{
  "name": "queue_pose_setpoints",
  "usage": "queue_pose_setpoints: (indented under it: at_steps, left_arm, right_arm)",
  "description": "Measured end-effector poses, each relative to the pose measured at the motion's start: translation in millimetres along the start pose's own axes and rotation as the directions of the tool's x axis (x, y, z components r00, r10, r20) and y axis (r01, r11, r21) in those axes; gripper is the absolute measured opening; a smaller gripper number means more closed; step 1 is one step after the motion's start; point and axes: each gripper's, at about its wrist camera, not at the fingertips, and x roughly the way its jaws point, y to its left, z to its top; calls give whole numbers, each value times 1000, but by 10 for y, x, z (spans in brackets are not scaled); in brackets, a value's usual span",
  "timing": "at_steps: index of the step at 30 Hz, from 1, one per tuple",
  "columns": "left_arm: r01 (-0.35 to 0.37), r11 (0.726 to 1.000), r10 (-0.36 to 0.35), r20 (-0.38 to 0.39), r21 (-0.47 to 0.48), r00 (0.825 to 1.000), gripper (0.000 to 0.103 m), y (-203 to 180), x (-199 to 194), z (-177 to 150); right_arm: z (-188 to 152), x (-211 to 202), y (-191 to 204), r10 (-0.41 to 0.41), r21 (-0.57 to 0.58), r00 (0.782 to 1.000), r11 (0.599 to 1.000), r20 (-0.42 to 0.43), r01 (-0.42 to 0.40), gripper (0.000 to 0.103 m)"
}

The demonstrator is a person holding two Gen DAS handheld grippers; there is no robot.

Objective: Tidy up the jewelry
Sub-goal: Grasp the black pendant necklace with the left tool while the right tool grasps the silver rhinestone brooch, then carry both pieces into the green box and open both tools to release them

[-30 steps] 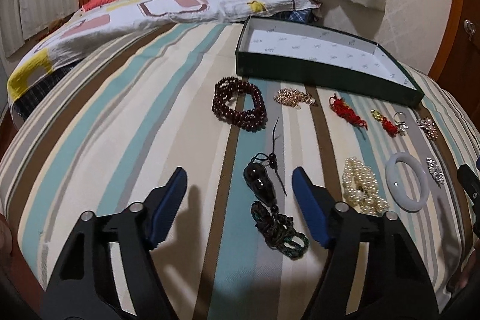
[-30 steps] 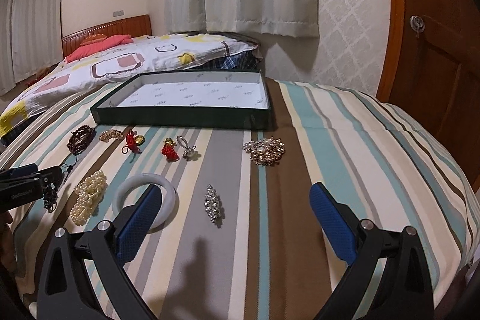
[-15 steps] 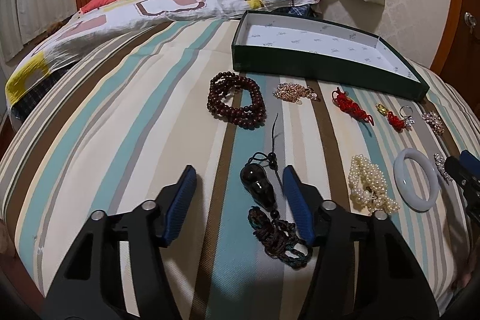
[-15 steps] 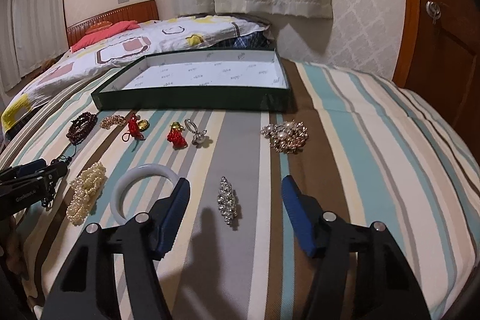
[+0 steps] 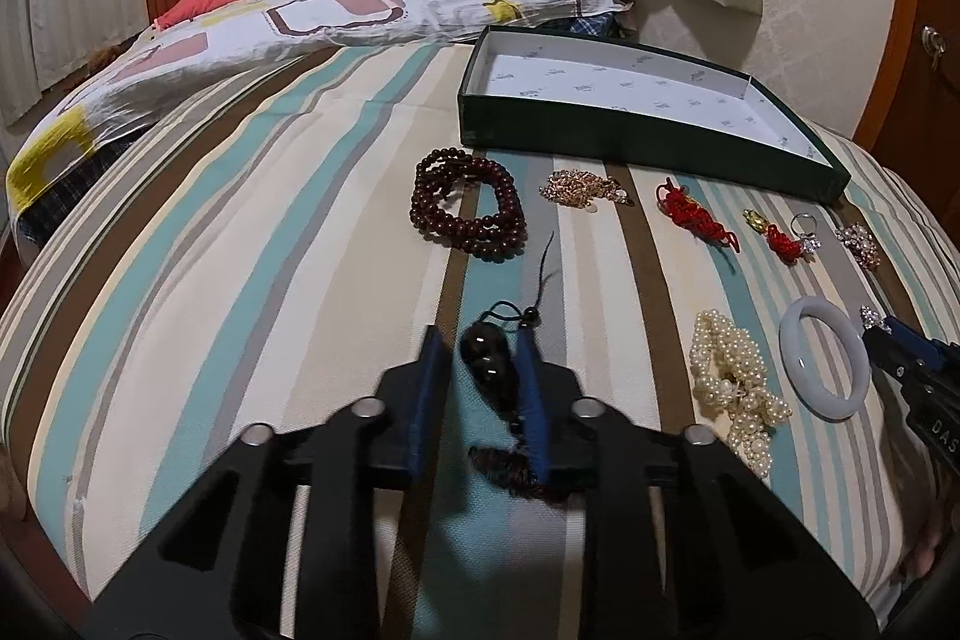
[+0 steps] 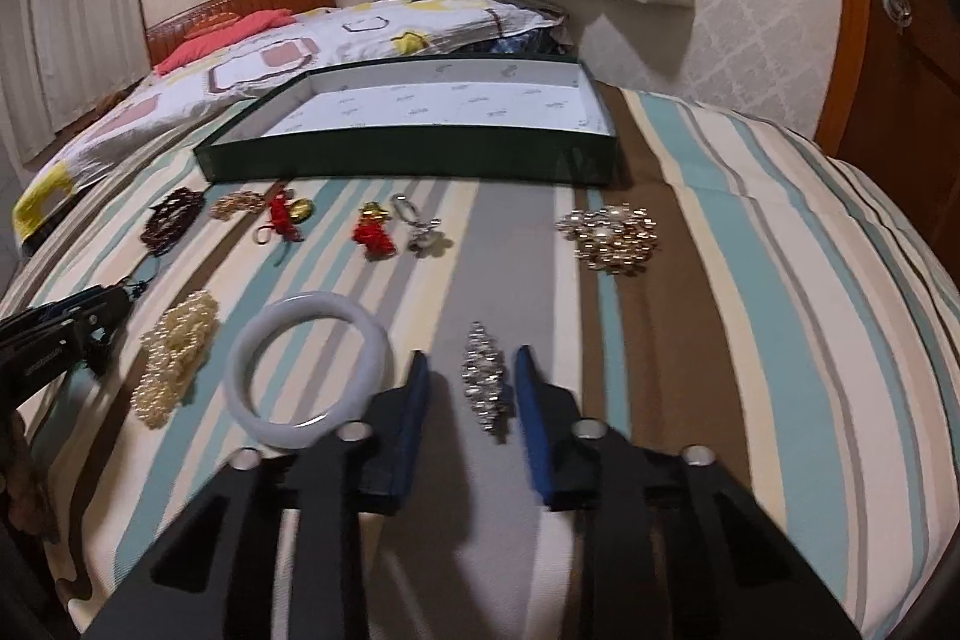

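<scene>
Step in hand, as judged from the task: pick-up of two pieces at once, for transfer to the green tray (image 5: 630,139).

Left gripper (image 5: 480,340): its blue pads flank the dark gourd pendant (image 5: 487,361), which lies on the striped bedspread (image 5: 240,220). The right pad appears to touch the pendant; a narrow gap shows at the left pad. The grip is therefore not complete. The pendant's black cord (image 5: 543,268) runs forward toward the brown bead bracelet (image 5: 468,205), and its dark tassel (image 5: 516,472) lies back under the gripper body.

Right gripper (image 6: 471,361): the jaws are partly spread, one on each side of the rhinestone brooch (image 6: 485,382). Clear fabric shows between each pad and the brooch, so nothing is held. The white bangle (image 6: 309,364) lies just beside the left pad (the pad could catch it on closing).

The tray stands empty at the far side of the bedspread, beyond all the jewelry. The pearl strand (image 6: 177,355), the two red knot charms and the large gold cluster brooch (image 6: 609,235) lie untouched.

Next move, as advised:
1. Close each gripper until both pads bear on its piece.
2. Lift straight up, so that cord and tassel come free of the fabric.
3. Carry over the tray wall and release inside.
</scene>
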Motion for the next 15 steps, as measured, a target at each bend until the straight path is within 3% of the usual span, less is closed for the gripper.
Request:
queue_pose_setpoints:
  at_steps: [3,15]
  left_arm:
    - [18,1000,-18,1,-2,1000,18,5,-4,-5]
    - [30,999,-30,25,-21,999,18,53,-65,4]
  right_arm:
    - [-5,-4,5,29,9,1000,1000,-3,-29,14]
    - [5,-52,-46,52,54,999,997,9,-53,13]
